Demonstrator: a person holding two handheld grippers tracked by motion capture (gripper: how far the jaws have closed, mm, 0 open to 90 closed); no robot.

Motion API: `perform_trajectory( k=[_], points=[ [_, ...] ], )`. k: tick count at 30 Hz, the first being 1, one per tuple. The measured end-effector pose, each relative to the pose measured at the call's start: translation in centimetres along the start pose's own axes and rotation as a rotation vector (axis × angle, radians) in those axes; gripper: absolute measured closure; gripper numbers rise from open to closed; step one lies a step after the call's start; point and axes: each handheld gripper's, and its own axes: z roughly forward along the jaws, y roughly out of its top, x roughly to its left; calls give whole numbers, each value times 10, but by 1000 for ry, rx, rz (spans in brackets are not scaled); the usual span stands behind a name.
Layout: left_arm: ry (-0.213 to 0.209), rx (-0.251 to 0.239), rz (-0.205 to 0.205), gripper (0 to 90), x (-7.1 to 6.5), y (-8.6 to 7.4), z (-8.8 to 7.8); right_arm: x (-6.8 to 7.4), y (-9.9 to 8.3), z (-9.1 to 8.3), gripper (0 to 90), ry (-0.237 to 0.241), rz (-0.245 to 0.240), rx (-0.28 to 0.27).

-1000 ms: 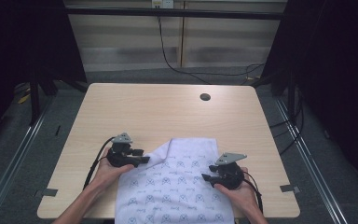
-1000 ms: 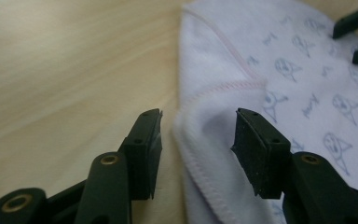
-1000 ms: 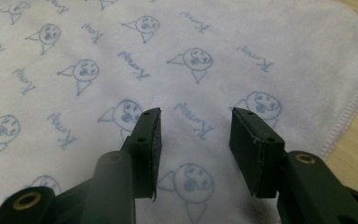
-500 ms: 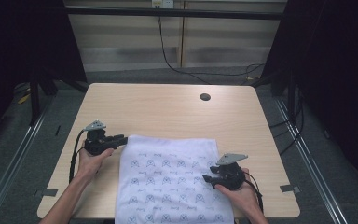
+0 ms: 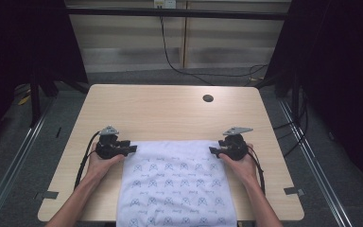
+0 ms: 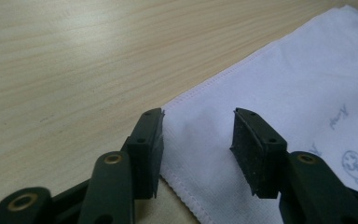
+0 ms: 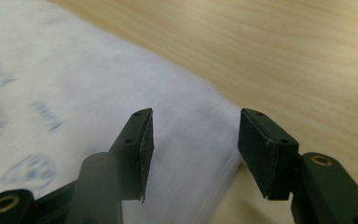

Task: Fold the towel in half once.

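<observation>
Cloth: white cloth [image 5: 177,182] with little grey doodle prints, lying flat on the near half of the table. Its near end runs over the table's front edge and out the bottom of the high view.

Cloth's far edge: runs pretty much straight across between the two grippers, one far corner at each.

Left gripper [image 5: 133,149]: sits at the cloth's far left corner, held in the person's left hand [image 5: 101,161], pointing inward toward the cloth.

Left jaws: apart, and they've just been opening. In the left gripper view the stitched corner of the cloth [image 6: 261,88] lies between the pads, but neither pad is pressing on it, so no grip there.

Right gripper [image 5: 211,150]: mirror deal at the far right corner, in the right hand [image 5: 241,163], pointing inward too.

Right jaws: also apart, also just been opening. The right gripper view is a bit blurry, but the cloth's edge [image 7: 121,93] sits in the gap with daylight on both sides, nothing pinched.

Table: light wood table [image 5: 170,111], the far half bare apart from a dark round hole [image 5: 208,98] near the far right.

Cables: a black cable [image 5: 82,163] trails back from the left gripper along the forearm; there's one on the right side as well.

Surroundings: grey floor around the table, dark curtains on both sides.
</observation>
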Motion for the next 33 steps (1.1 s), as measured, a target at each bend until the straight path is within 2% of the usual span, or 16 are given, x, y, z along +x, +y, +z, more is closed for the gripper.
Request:
perform_trajectory(
  k=[2,4,5,6,7,8,11,13,15,18,20,23,25,33],
  points=[
    [5,5,21,596,-2,0,0,-5,0,9,459,4,21,1],
    [7,17,51,674,-2,-1,-1,-5,1,12,469,-10,17,-1],
    [7,18,64,737,-3,-2,-2,-3,2,13,500,-25,-3,6],
    [-6,20,52,769,-3,-2,-2,0,2,13,531,-52,-30,11],
    [-49,25,21,810,-1,-3,-2,2,2,13,590,-60,-51,11],
    [-58,16,9,858,-1,-4,-2,4,1,13,679,-45,-47,8],
    [-75,0,-21,881,2,-3,-4,4,2,10,870,4,-26,20],
    [-86,-41,-36,885,2,1,-10,4,3,8,878,29,-9,3],
    [-107,-80,-58,886,4,4,-16,3,5,4,880,58,11,-38],
    [-98,-94,-55,887,6,12,-22,2,14,-6,883,70,13,-73],
    [-110,-135,-64,887,5,20,-28,1,22,-15,884,76,11,-105],
    [-117,-161,-29,887,0,39,-34,-1,34,-26,885,94,22,-158],
    [-131,-194,-35,887,0,52,-39,-4,44,-33,885,92,26,-187],
    [-96,-288,-4,887,2,111,-61,-17,92,-61,887,83,41,-302]
  ],
)
